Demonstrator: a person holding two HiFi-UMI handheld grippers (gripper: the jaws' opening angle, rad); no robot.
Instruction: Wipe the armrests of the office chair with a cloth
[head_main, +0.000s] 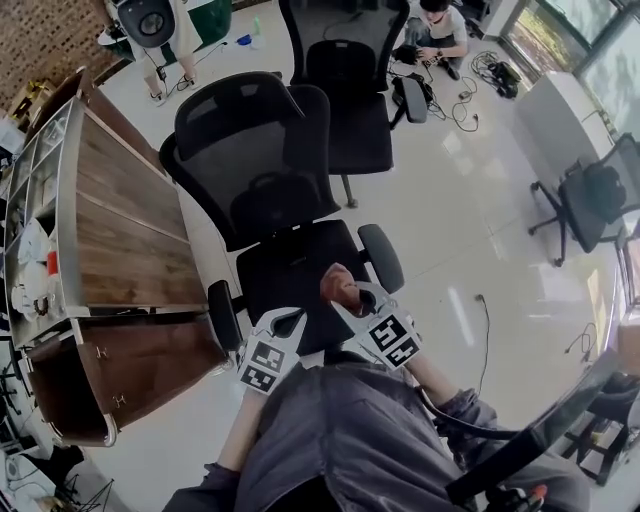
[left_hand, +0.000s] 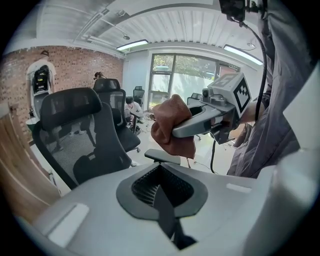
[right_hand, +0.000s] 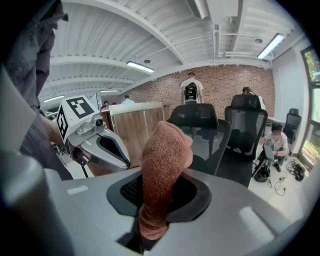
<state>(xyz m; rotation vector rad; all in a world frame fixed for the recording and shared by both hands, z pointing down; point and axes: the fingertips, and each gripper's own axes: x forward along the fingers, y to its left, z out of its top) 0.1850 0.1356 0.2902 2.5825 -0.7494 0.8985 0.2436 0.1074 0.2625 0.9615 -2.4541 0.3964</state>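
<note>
A black mesh office chair (head_main: 270, 190) stands in front of me, with its left armrest (head_main: 224, 315) and right armrest (head_main: 381, 257) either side of the seat. My right gripper (head_main: 347, 297) is shut on a brown terry cloth (head_main: 338, 283) and holds it over the seat's front, just inside the right armrest. In the right gripper view the cloth (right_hand: 162, 165) stands up out of the jaws. My left gripper (head_main: 289, 320) hovers beside it over the seat with its jaws together and nothing in them. In the left gripper view the cloth (left_hand: 170, 127) hangs above an armrest (left_hand: 162, 156).
A wooden desk (head_main: 120, 230) runs along the left, close to the left armrest. A second black chair (head_main: 345, 90) stands behind the first, and a third (head_main: 595, 200) at the far right. A person (head_main: 440, 30) sits on the floor among cables at the back.
</note>
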